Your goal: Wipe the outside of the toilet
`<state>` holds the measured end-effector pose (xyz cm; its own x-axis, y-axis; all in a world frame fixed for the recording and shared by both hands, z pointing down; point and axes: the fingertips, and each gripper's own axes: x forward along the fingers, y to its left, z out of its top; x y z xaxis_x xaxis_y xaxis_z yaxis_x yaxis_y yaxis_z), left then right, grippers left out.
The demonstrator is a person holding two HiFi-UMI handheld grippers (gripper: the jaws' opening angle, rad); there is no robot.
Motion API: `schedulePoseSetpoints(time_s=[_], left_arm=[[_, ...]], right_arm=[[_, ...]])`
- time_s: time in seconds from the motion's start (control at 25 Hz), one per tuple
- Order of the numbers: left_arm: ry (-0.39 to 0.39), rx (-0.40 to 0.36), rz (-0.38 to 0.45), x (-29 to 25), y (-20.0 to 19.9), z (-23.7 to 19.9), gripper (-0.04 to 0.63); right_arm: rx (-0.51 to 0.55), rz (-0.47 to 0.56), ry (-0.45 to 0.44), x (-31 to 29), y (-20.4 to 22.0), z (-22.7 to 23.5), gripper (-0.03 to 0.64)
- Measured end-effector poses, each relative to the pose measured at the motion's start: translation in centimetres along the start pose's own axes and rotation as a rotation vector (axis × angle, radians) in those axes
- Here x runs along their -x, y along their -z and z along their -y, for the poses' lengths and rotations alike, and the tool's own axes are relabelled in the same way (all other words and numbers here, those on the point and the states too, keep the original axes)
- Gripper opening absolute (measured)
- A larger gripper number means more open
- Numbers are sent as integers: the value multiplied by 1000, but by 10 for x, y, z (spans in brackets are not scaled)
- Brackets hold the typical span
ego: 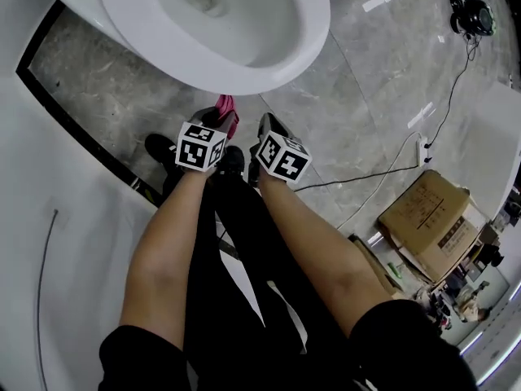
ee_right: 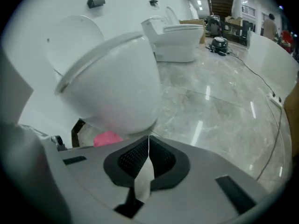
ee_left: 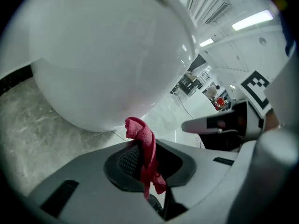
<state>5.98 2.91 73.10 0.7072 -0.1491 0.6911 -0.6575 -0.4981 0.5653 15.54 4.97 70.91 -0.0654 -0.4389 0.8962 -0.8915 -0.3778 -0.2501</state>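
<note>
A white toilet [ego: 236, 31] with its lid up fills the top of the head view; its round bowl [ee_left: 107, 55] looms close above the left gripper view. My left gripper [ego: 221, 120] is shut on a pink cloth [ee_left: 145, 148], which pokes up just under the front of the bowl [ee_right: 117, 92]. My right gripper [ego: 269, 129] sits right beside it, jaws shut with nothing between them. In the right gripper view the pink cloth [ee_right: 107, 138] shows low at the left, below the bowl.
The grey marble floor [ego: 366, 80] has a white cable [ego: 383, 173] running to a power strip [ego: 422, 147]. A cardboard box [ego: 430, 218] lies at the right. A second toilet [ee_right: 175, 38] stands far back. A white panel with a black edge [ego: 73, 129] borders the left.
</note>
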Motion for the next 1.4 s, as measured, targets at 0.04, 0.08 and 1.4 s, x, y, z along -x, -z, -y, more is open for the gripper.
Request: schedulePoseSetpoints(time_s=[0.04, 0.08, 1.4], left_arm=[[-26, 8, 12, 27, -11, 11, 58], [-57, 12, 24, 53, -23, 17, 58], [-235, -355, 917, 600, -437, 320, 58]], right_arm=[[14, 12, -61, 23, -18, -18, 35], [21, 22, -123, 42, -33, -39, 34], [601, 924, -989, 669, -402, -216, 32]])
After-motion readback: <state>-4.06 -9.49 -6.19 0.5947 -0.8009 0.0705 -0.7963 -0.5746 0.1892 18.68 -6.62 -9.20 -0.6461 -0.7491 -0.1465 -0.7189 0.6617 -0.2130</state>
